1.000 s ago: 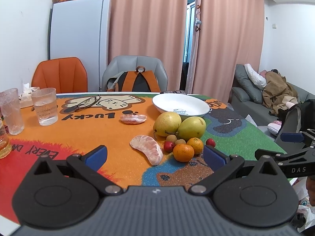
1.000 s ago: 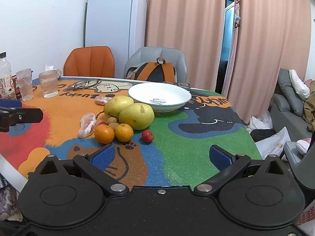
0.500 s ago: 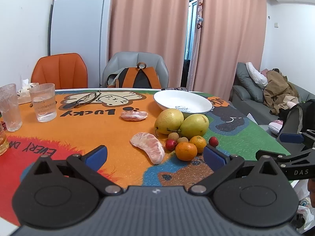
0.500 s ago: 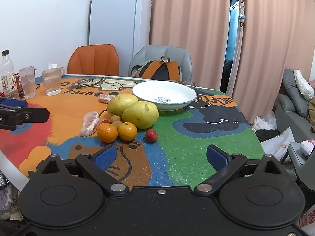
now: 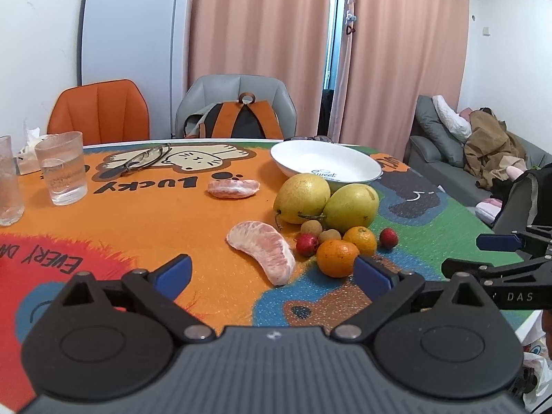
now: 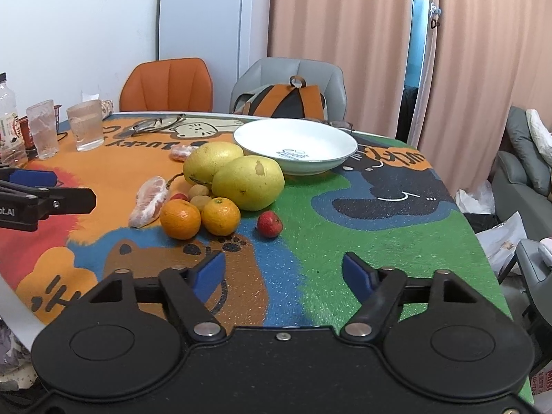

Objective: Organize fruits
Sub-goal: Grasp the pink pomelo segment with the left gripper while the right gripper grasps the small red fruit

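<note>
L gripper (image 5: 272, 274) & R gripper (image 6: 283, 272) both gaped wide, empty, frame bottom. Fruit pile (image 6: 220, 189) mid-frame; bowl (image 6: 295, 143) just behind it.

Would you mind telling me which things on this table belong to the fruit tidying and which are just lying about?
Part of the job: white bowl, two big yellow fruits, two oranges, red berry, peeled segments.

Lying about: glasses of water, spectacles, backpack, plastic bottle.

2 yellow pears (image 5: 302, 197), 2 oranges (image 5: 337, 257), 2 pomelo segments (image 5: 264, 255), 2 red berries (image 5: 306, 244), 1 bowl (image 5: 326, 164), 2 glasses (image 5: 62, 168)
</note>
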Demonstrator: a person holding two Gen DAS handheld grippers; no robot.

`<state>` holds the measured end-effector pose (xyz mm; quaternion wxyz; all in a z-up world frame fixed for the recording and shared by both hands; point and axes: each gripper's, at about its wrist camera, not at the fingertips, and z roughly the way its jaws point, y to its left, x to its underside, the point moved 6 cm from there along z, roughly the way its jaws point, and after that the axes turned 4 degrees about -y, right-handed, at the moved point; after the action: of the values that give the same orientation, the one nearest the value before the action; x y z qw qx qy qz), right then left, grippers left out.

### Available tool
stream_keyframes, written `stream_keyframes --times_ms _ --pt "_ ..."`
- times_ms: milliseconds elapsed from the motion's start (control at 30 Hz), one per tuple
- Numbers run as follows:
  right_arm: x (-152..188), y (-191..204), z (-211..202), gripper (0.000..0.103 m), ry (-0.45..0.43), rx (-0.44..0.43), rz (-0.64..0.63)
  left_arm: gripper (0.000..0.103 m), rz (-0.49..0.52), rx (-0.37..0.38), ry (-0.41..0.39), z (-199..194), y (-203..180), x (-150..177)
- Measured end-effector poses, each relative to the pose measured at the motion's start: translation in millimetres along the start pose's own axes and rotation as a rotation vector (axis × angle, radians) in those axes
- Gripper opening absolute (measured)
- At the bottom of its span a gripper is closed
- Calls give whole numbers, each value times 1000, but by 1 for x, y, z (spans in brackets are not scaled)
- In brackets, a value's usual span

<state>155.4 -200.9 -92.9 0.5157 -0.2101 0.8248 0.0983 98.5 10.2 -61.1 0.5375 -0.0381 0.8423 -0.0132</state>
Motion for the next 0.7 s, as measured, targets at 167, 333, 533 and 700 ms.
stream_keyframes --times_ms 167,333,533,700 --pt "-1 -2 16 64 20 -9 5 85 -9 14 40 20 2 5" --pt "-1 -1 30 58 36 -10 -5 81 -17 19 79 39 7 11" --pt "-1 -1 50 51 62 -20 -7 81 -1 19 96 53 11 13" --pt "-2 -1 63 50 70 -27 -3 81 48 25 91 64 7 12"
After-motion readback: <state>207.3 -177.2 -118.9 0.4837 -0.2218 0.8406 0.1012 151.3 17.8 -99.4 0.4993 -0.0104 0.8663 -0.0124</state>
